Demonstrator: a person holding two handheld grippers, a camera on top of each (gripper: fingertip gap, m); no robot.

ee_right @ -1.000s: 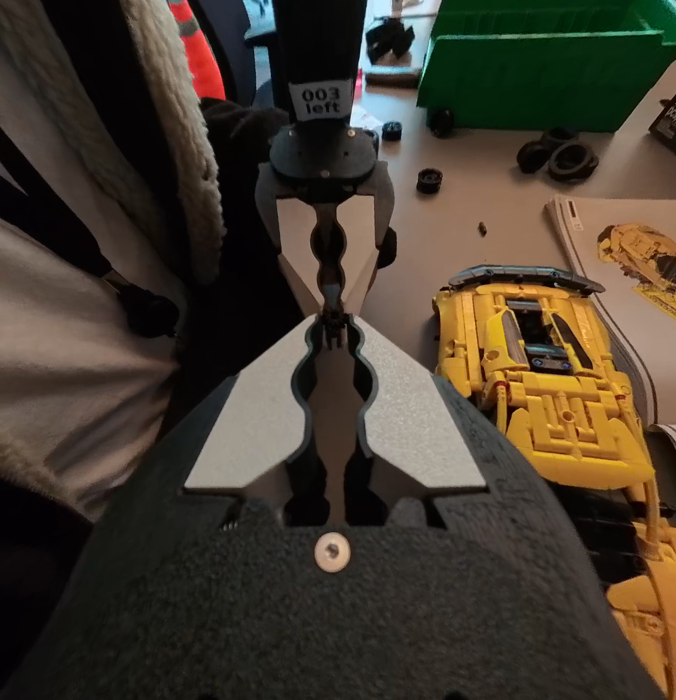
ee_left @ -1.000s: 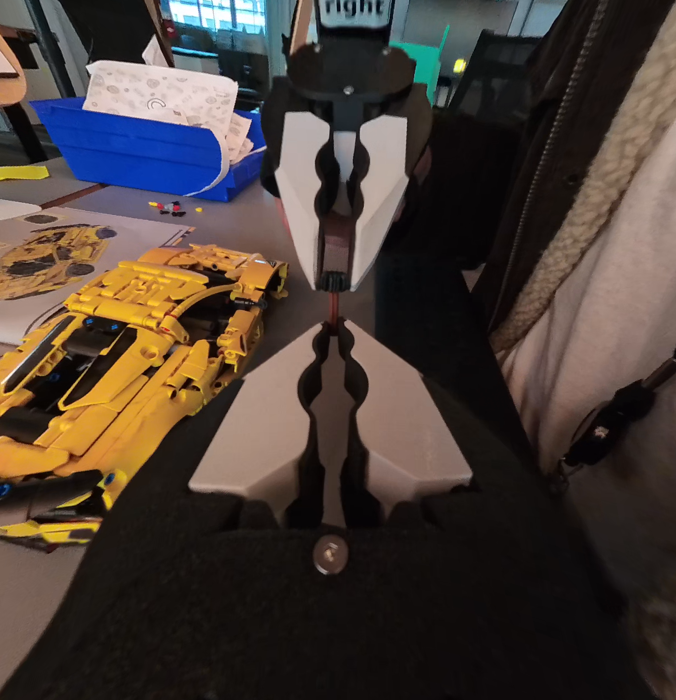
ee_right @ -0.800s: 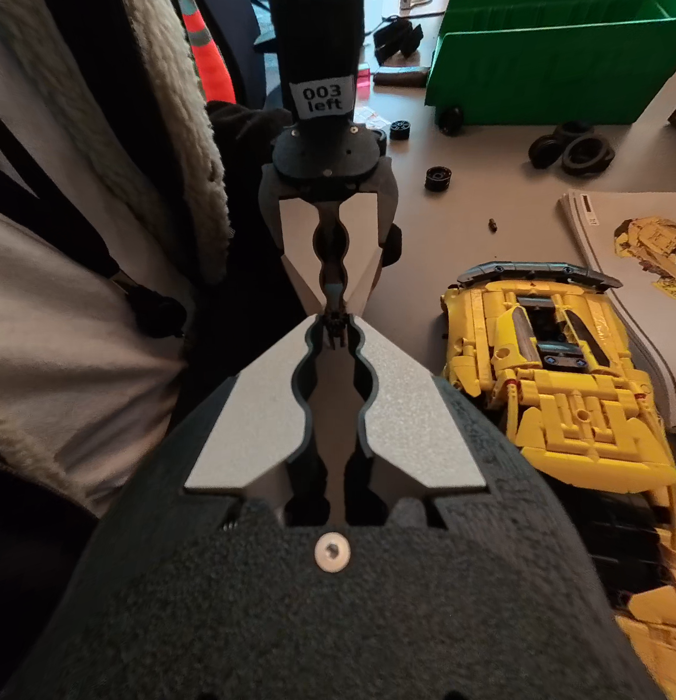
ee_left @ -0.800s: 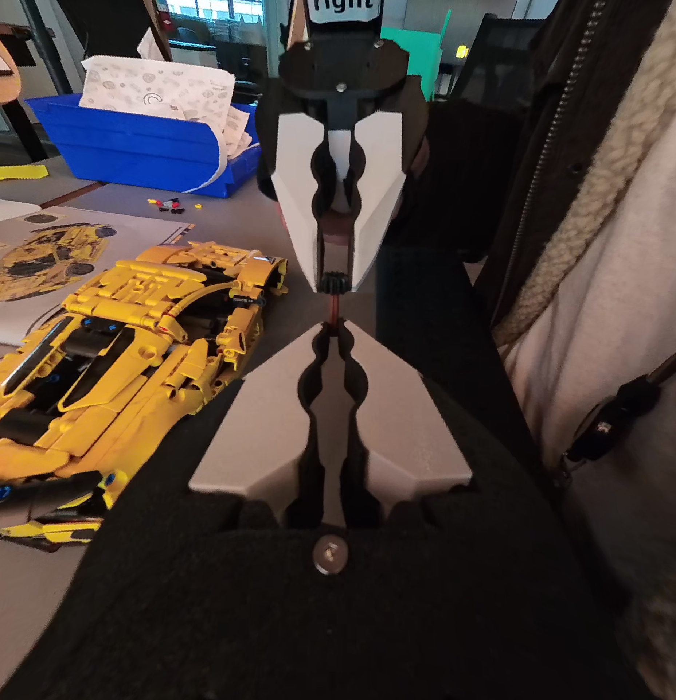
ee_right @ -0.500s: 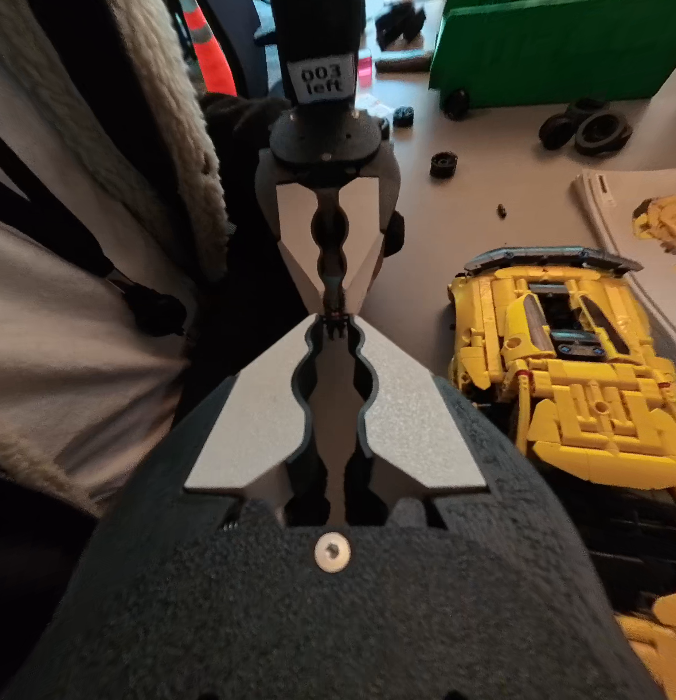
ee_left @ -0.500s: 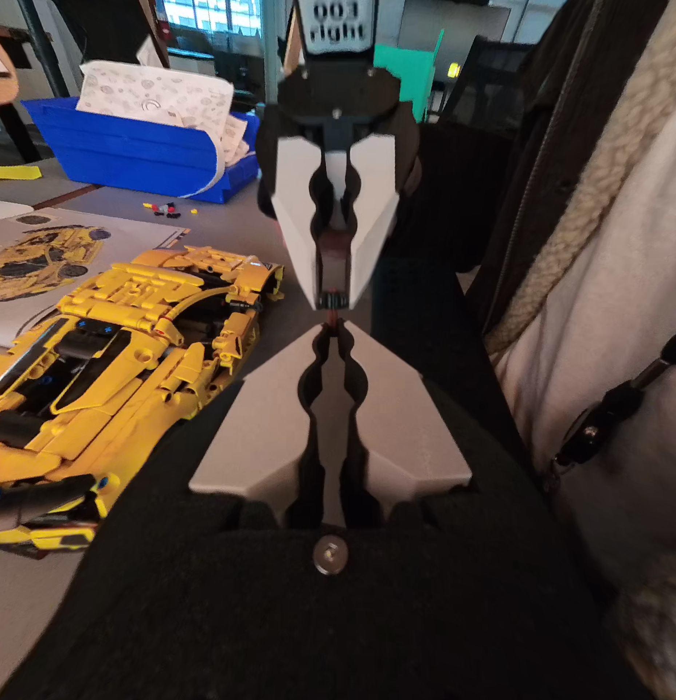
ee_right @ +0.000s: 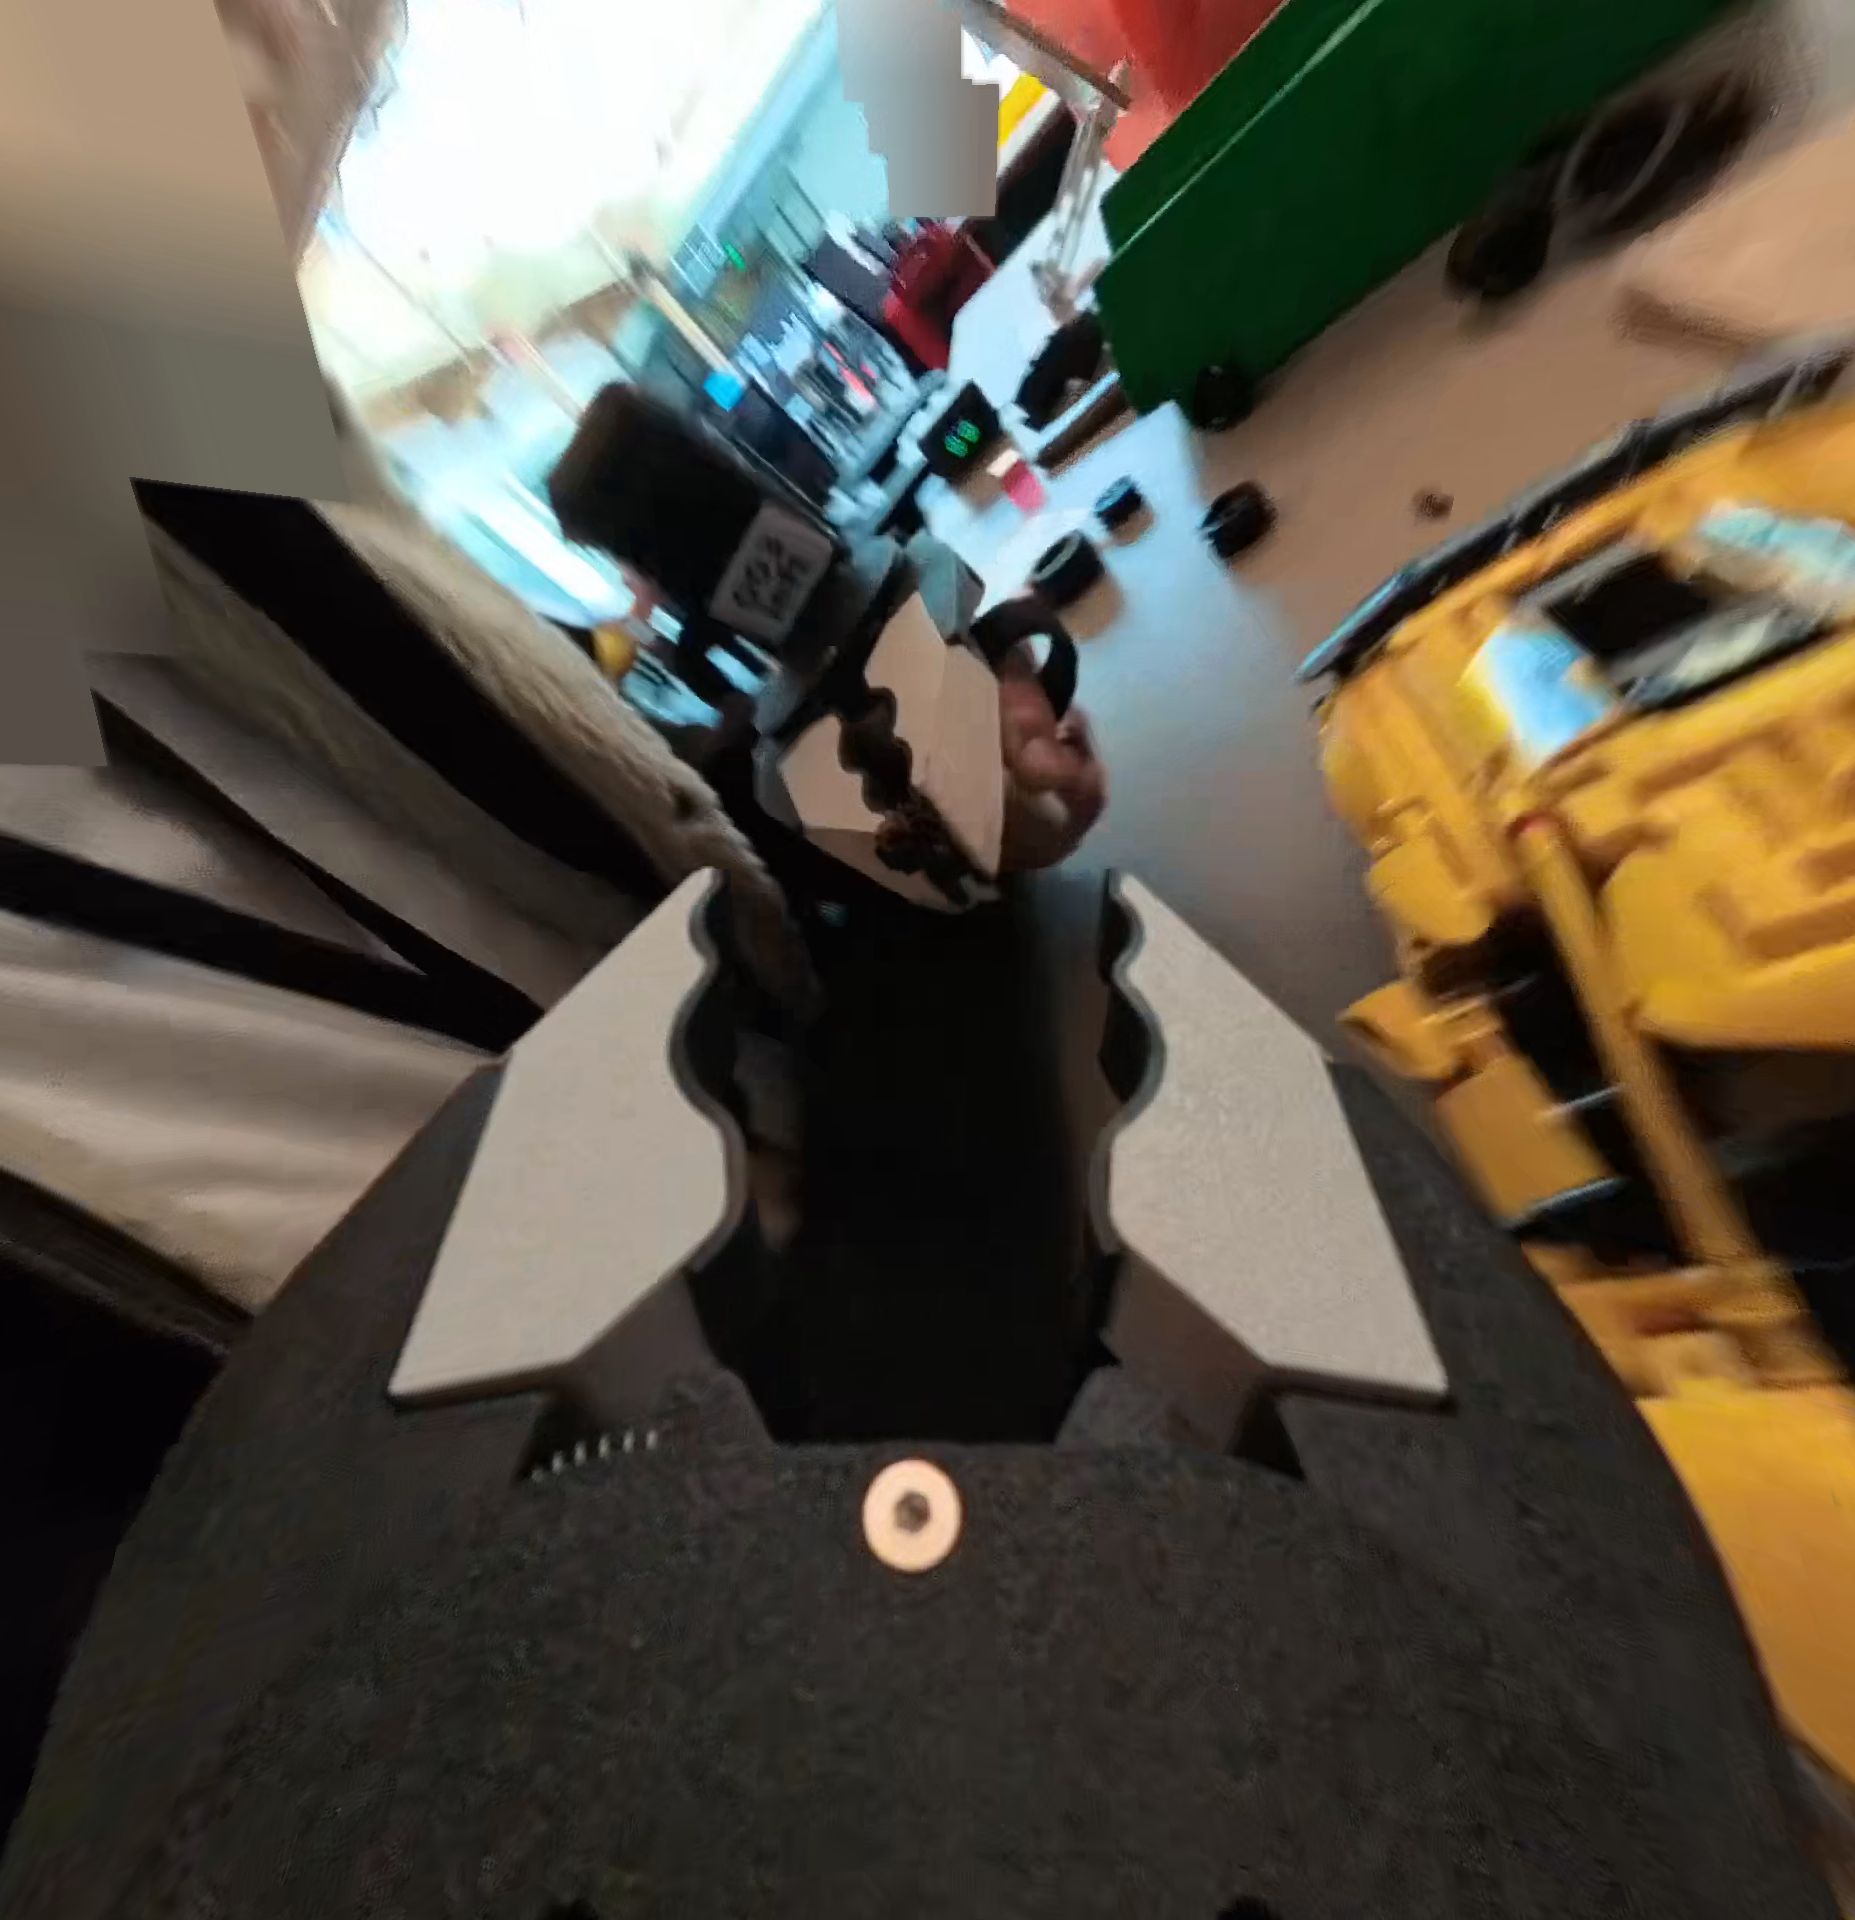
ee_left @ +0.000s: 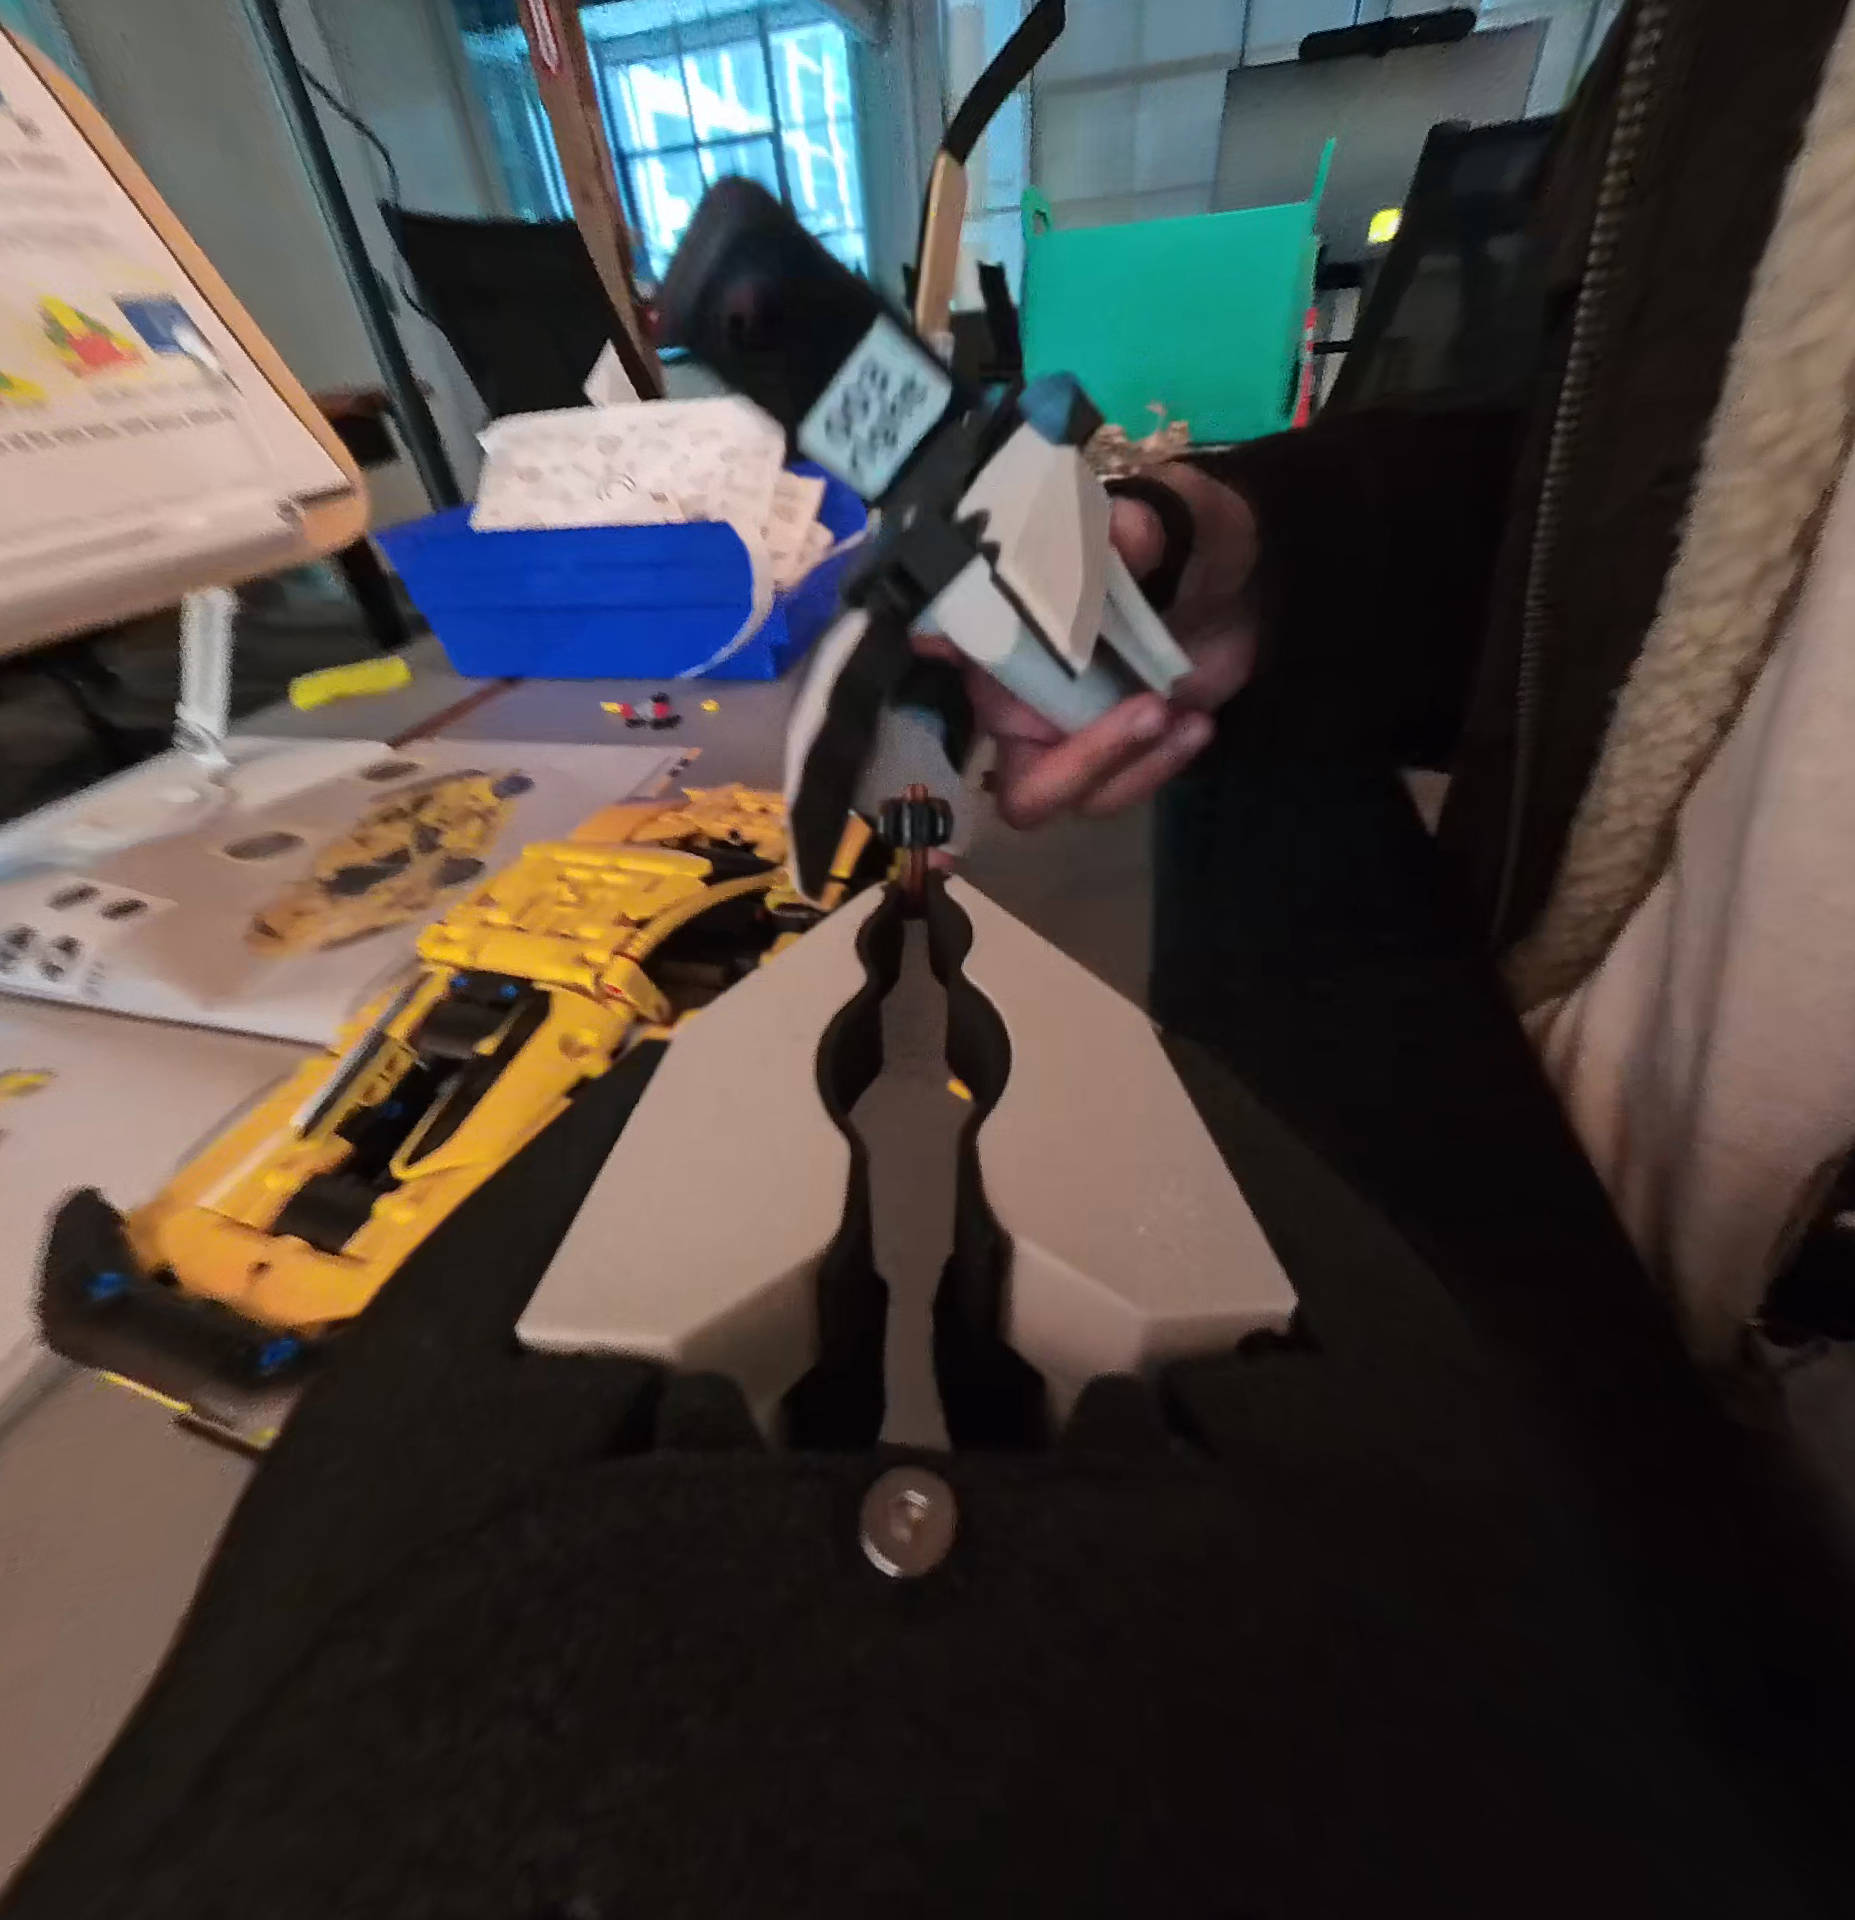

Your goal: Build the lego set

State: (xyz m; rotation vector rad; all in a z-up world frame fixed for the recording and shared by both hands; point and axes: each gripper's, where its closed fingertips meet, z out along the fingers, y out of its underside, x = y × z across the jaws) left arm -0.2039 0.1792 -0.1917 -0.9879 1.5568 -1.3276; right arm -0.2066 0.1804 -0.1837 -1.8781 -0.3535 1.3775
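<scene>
My left gripper [ee_left: 910, 902] is shut on a short dark red axle [ee_left: 915, 878] with a small black gear [ee_left: 912, 824] on its far end, held above the table's near edge. My right gripper [ee_right: 912, 902] is open and empty, jaws wide apart. In the left wrist view it is tilted, with one finger [ee_left: 838, 727] just left of the gear and apart from it. The right wrist view is blurred and shows the left gripper [ee_right: 938, 873] ahead with the dark gear [ee_right: 907, 831] at its tip. The yellow Lego car [ee_left: 435, 1039] lies on the table, also in the right wrist view [ee_right: 1588, 831].
An open instruction booklet [ee_left: 227, 883] lies beyond the car. A blue bin [ee_left: 611, 597] with papers stands behind it, with small loose parts [ee_left: 653, 709] in front. A green bin [ee_right: 1370, 187] and black wheels [ee_right: 1068, 566] sit farther off. A person's coat [ee_left: 1681, 831] is close on the right.
My right gripper has let go of the black gear, opened and swung aside, tilting. The gear stays on the axle in my left gripper, which has turned slightly left.
</scene>
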